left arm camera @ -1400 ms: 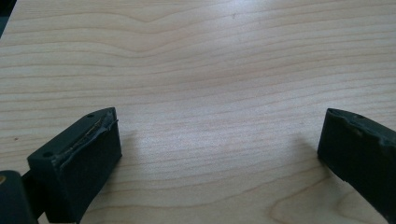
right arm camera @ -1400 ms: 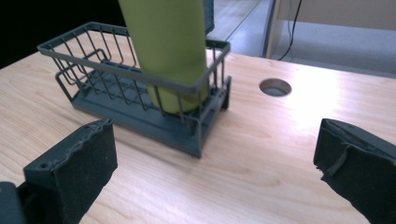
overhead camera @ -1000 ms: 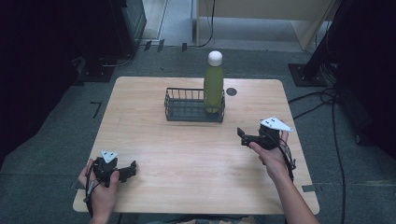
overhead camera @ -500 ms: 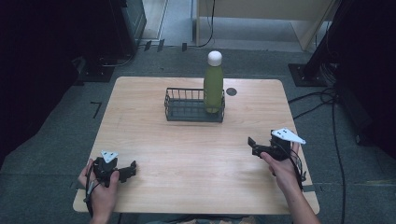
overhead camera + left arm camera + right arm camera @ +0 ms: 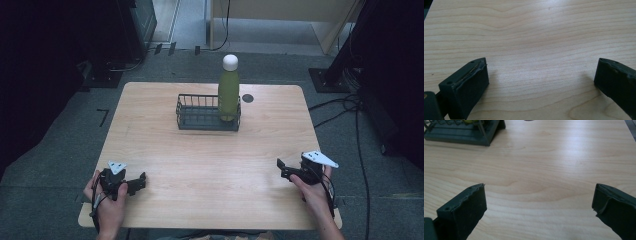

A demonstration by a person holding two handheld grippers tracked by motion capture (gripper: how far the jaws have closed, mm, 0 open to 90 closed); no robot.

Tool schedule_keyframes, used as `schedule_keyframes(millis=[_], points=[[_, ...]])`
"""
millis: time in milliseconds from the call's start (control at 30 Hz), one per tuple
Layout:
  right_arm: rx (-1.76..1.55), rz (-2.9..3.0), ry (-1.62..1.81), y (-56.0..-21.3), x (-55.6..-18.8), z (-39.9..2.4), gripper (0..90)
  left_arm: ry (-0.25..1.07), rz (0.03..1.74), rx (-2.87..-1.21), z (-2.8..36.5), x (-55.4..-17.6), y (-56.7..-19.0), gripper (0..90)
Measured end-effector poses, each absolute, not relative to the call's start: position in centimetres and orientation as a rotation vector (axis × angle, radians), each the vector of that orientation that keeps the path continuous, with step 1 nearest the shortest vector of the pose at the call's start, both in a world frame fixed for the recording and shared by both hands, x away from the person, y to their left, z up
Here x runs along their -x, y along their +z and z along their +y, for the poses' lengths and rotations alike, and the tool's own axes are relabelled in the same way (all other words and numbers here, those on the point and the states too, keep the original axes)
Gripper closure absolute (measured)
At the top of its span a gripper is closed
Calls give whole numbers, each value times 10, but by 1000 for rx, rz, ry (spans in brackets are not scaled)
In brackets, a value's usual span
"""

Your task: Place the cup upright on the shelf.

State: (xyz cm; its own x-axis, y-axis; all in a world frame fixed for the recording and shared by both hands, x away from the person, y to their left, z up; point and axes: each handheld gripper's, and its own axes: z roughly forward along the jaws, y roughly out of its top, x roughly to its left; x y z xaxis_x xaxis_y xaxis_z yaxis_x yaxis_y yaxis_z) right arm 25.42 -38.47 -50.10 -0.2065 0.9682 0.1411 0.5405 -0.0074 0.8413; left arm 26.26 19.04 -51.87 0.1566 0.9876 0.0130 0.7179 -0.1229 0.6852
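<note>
Right now both grippers sit low at the near edge of the table (image 5: 150, 130), each with its jaws spread wide and nothing between them but bare wood. The right gripper (image 5: 284, 170) rests near the right corner, its jaws aimed forward and to the left; in the right gripper view the gap between the pads frames plain tabletop, with a corner of the wire basket (image 5: 461, 135) far off at the upper left. The left gripper (image 5: 137, 182) lies near the left corner, likewise agape, and its own view looks on wood grain alone.

From either gripper, the things worth reaching for lie well ahead, past the middle of the table. The basket (image 5: 200, 117) stands toward the far edge, and the green bottle (image 5: 228, 92) with its white cap stands upright inside the basket's right end. Its long axis is vertical, so a side-on grasp around the body would suit it.

The bottle lies forward and left of the right gripper, forward and right of the left one. The right gripper seems somewhat nearer and already points roughly that way, so I judge it the likelier to reach.
</note>
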Motion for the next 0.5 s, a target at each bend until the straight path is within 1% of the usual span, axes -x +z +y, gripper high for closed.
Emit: schedule_keyframes(millis=[500], points=[[-1689,1801,985,-524,-226,-403,0,655,1617,-1903,190,-263,-519,0]])
